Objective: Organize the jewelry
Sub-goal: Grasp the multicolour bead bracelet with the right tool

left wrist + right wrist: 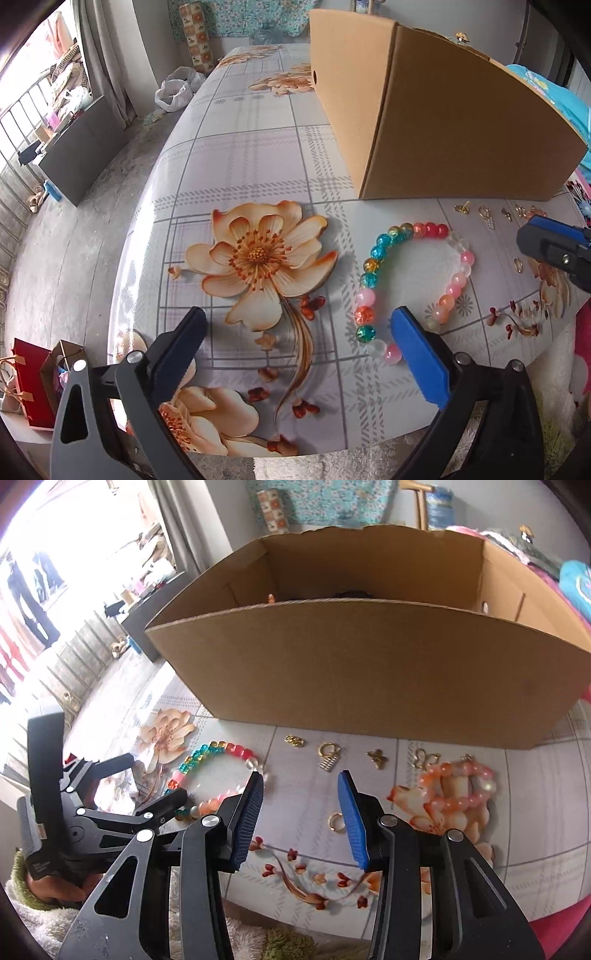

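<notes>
A multicoloured bead bracelet (413,280) lies on the flowered tablecloth, just ahead of my left gripper's right finger. It also shows in the right wrist view (210,775). My left gripper (299,350) is open and empty above the table's near edge. My right gripper (301,805) is open and empty, hovering above a small gold ring (335,821). Small gold pieces (328,757) lie in a row in front of an open cardboard box (369,679). A pink bead bracelet (469,786) lies at the right.
The cardboard box (424,122) stands behind the jewelry; dark items show inside it. The table edge (147,258) drops to the floor at the left. The left gripper's body (74,812) sits left of my right gripper. Fluffy fabric lies at the near edge.
</notes>
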Demonstrator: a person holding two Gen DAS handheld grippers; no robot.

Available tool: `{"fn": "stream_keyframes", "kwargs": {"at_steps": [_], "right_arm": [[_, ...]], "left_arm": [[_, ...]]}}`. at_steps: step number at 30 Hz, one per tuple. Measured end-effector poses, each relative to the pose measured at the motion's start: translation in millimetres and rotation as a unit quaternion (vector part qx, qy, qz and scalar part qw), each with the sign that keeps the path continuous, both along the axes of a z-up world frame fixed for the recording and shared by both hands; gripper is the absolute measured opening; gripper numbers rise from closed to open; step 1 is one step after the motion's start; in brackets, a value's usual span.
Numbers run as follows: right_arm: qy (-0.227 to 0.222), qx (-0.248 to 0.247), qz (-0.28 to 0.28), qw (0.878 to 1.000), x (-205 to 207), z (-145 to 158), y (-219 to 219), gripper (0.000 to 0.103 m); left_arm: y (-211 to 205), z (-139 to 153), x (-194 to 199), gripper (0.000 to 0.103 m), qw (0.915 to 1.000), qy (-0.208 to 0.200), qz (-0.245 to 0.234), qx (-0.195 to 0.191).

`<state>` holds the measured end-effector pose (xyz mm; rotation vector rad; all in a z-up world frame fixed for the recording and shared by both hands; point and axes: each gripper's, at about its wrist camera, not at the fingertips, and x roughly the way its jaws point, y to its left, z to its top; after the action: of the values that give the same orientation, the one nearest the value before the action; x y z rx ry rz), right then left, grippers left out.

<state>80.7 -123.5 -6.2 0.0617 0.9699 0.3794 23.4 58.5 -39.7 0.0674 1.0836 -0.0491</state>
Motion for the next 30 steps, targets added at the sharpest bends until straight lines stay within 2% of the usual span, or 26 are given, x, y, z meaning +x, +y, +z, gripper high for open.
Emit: {"fn": "stream_keyframes", "kwargs": {"at_steps": [5,10,15,17,20,21,25,30], "right_arm": [[0.004,0.0,0.02,1.0,5,-6,17,0.04],[0.015,-0.003,0.036,0.999,14,-10,35,0.03],[0.023,-0.02,0.066,0.997,24,-15,59,0.02],[0.023,-0.036,0.069,0.997,31,-17,73,0.016],[0.023,-0.044,0.073,0.996,35,-19,81,0.012],[0.025,-0.049,0.074,0.996,36,-19,83,0.008],[0.03,-0.05,0.073,0.996,38,-20,86,0.008],[0.037,-0.049,0.062,0.996,39,-23,79,0.008]], "left_arm": [[2,-1,2,0.098,1.0,0.0,-0.005,0.003],[4,-1,2,0.098,0.9999,0.001,-0.011,-0.009],[3,-2,2,0.098,0.9998,-0.006,-0.016,-0.002],[1,1,-4,0.098,0.9993,-0.026,-0.026,0.008],[0,9,-13,0.098,0.9978,-0.052,-0.038,-0.016],[1,12,-16,0.096,0.997,-0.06,-0.04,-0.026],[-2,20,-18,0.086,0.9945,-0.075,-0.055,-0.049],[-10,22,-7,0.065,0.9922,-0.067,-0.083,-0.064]]}}
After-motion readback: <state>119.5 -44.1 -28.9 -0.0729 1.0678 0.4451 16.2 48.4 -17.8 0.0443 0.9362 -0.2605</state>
